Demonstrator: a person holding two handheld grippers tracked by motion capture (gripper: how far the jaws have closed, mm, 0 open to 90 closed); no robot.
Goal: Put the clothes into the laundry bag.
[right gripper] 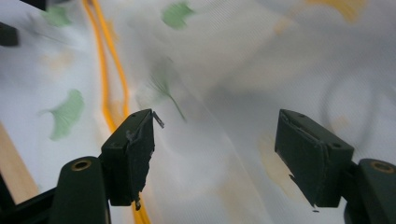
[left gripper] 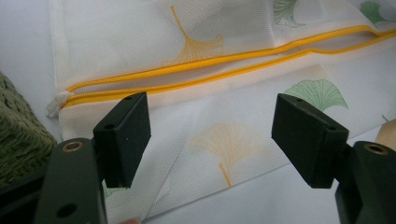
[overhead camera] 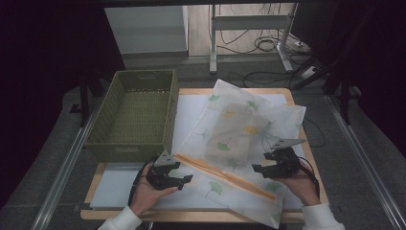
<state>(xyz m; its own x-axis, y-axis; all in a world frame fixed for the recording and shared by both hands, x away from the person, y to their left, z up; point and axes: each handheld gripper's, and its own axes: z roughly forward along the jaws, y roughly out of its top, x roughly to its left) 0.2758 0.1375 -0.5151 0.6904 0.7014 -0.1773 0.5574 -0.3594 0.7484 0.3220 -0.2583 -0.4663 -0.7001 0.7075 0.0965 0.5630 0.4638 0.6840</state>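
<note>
Item: white mesh zip bag (overhead camera: 239, 139) w/ ginkgo print, centre frame on surface beside green basket (overhead camera: 136, 112); left gripper (overhead camera: 184, 179) & right gripper (overhead camera: 258, 168) both spread, nothing held; likely approach: pinch fabric either side of orange zip (overhead camera: 222, 175), not the teeth.

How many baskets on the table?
1: a green woven basket at the table's far left, beside the white leaf-print mesh bag. Nothing suggests another hidden one.
</note>
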